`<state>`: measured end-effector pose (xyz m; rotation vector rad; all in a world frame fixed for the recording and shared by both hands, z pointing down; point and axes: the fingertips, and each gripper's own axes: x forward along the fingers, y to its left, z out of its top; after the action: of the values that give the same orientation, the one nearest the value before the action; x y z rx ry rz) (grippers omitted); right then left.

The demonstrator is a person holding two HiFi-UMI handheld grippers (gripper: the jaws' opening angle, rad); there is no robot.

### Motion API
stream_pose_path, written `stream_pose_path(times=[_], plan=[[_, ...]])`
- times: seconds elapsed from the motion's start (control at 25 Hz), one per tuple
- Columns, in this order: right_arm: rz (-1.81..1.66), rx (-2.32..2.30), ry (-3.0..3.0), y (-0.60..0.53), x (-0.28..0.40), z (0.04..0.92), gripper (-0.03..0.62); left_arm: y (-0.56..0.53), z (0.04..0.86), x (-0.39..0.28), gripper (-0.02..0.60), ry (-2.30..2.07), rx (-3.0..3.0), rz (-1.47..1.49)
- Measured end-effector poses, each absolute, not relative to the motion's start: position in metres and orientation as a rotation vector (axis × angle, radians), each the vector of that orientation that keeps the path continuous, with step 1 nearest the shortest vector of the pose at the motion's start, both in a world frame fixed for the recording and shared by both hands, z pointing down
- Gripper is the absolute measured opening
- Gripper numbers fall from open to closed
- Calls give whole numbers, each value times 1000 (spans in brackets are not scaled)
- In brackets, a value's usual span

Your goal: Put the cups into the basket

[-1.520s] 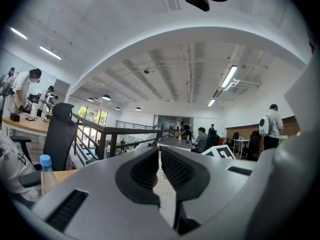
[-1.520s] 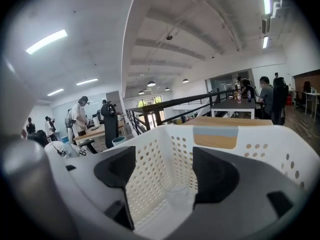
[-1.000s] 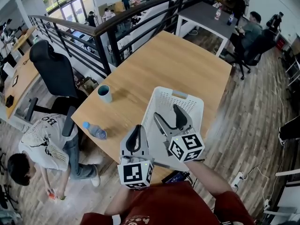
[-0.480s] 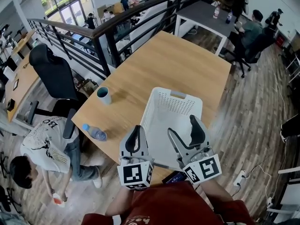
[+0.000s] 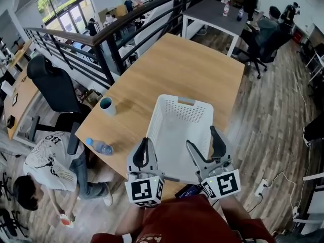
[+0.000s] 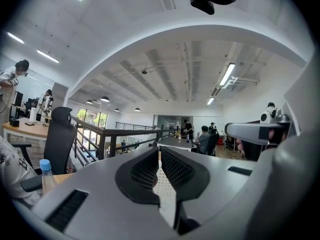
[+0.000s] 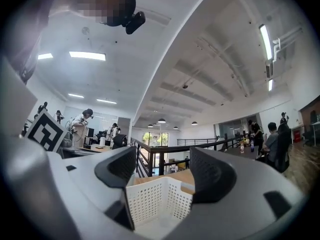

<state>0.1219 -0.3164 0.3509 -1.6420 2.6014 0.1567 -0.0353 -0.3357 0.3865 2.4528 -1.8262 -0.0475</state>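
— How are the two claws held?

— Both hover low at the near end of the white basket (image 5: 183, 113), with their jaws pointing toward its far end. The left claw (image 5: 145, 147) is at the basket's near left corner. The right claw (image 5: 204, 142) is over the basket's near right side, tilted a little outward.

— Open or closed?

— The left claw's jaws are pressed together and grip nothing. In the left gripper view only a sliver of white mesh shows through the seam between them. The right claw's jaws stand wide apart and are also empty. The right gripper view looks between them at the basket's perforated wall.

— And the cup?

— One teal cup (image 5: 107, 106) stands upright on the wooden surface (image 5: 187, 70). It is left of the basket and well apart from it, by the surface's left edge.

— What else is around?

— A clear water bottle (image 5: 99, 146) with a blue cap lies on its side, left of the basket's near corner and apart from it. A black office chair (image 5: 53, 85) stands past the surface's edge on that same side of the basket. A person in a white shirt (image 5: 43, 163) bends over near it. A dark railing (image 5: 101, 39) runs beyond the basket's far left.
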Motion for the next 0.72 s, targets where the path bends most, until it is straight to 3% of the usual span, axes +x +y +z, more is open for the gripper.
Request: stream_pose_path(times=[0.72], plan=[[97,-1676,2582,-321,131,357,333,-333,385,-36,21,-1840,2444,-39]])
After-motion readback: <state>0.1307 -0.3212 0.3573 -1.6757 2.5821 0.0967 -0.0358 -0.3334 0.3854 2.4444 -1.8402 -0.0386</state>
